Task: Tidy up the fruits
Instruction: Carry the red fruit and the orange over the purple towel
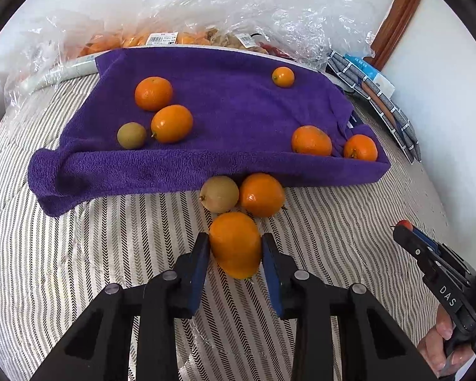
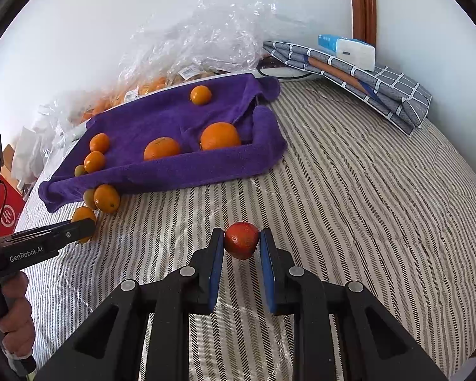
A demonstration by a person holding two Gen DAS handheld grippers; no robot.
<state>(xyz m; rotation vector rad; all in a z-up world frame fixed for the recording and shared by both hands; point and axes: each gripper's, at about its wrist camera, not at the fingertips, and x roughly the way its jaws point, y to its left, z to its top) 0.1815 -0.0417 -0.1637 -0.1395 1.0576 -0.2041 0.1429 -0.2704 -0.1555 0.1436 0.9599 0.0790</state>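
My left gripper (image 1: 235,243) is shut on an orange (image 1: 234,244), low over the striped cloth, just in front of a purple towel (image 1: 225,108). A kiwi (image 1: 219,193) and another orange (image 1: 262,194) lie at the towel's front edge. Several oranges (image 1: 171,123) and a kiwi (image 1: 131,135) lie on the towel. My right gripper (image 2: 241,240) is shut on a small red-orange fruit (image 2: 241,240) above the striped cloth (image 2: 349,190), to the right of the towel (image 2: 161,120). The left gripper (image 2: 79,227) shows at the left of the right wrist view.
Clear plastic bags of fruit (image 1: 161,36) lie behind the towel against the white wall. Folded grey checked cloths (image 2: 358,76) with a white box (image 2: 355,49) sit at the far right. A red box (image 2: 8,206) stands at the left beyond the surface edge.
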